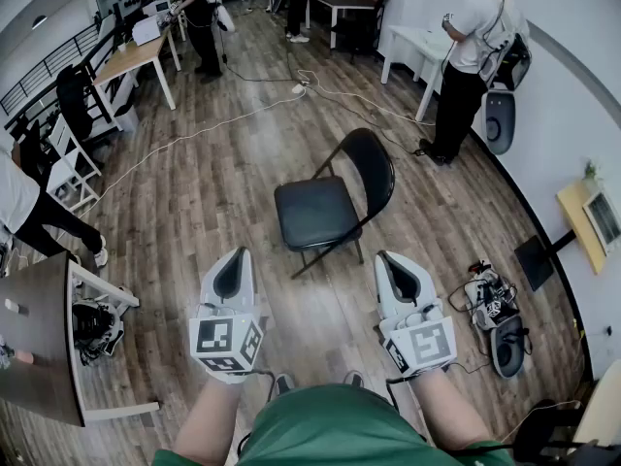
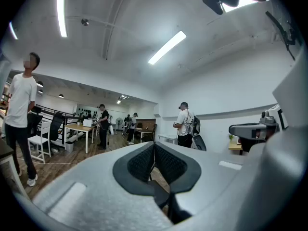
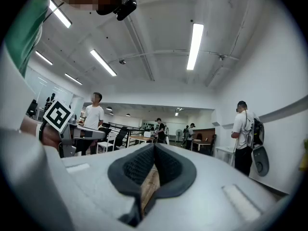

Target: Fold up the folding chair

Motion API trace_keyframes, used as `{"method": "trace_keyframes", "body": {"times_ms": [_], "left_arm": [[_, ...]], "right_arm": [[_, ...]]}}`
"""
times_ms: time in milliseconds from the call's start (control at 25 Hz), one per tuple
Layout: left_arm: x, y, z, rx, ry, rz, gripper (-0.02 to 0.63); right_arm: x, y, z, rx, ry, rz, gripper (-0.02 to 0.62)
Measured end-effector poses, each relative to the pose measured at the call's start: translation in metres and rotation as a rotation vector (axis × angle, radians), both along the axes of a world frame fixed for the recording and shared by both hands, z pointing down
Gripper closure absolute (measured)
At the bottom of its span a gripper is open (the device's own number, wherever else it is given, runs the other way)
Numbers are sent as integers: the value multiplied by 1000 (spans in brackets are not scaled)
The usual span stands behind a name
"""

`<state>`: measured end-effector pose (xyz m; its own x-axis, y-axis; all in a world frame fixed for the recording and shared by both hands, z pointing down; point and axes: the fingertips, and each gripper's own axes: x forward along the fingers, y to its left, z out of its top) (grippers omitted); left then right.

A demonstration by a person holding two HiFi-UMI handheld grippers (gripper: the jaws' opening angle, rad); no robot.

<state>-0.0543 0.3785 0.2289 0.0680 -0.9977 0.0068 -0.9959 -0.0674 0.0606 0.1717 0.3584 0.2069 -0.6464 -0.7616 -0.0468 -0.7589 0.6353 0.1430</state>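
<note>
A black folding chair (image 1: 328, 202) stands unfolded on the wood floor in the head view, its seat towards me and its backrest at the upper right. Both grippers are held level just short of it. My left gripper (image 1: 236, 257) is shut with nothing in it, below and left of the seat. My right gripper (image 1: 385, 259) is also shut and empty, below the chair's right legs. In the left gripper view the dark pads (image 2: 166, 162) meet and a sliver of the chair shows behind them. The right gripper view has its pads (image 3: 166, 165) closed with only floor beyond.
A desk corner (image 1: 44, 338) with a bag under it is at my left. Shoes and gear (image 1: 493, 304) lie on the floor at the right. A person (image 1: 468, 61) stands by the right wall, others work at tables (image 1: 136, 56) further back. Cables (image 1: 291, 95) run across the floor.
</note>
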Motion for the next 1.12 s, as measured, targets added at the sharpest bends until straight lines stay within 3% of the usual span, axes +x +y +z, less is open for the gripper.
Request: {"method": "trace_keyframes", "body": {"times_ms": [520,720,1120], "left_arm": [[-52,6,13,-22,-21,46,594],[-75,0,33,-46,-29,87,594],[-86,-63,66,-105,41,71,594]], "right_arm": [[-23,0,14,-29,-25,114,594],[-32,-3,26,-28,19,176,594],[-10,-68,42,-81,60,226,594]]}}
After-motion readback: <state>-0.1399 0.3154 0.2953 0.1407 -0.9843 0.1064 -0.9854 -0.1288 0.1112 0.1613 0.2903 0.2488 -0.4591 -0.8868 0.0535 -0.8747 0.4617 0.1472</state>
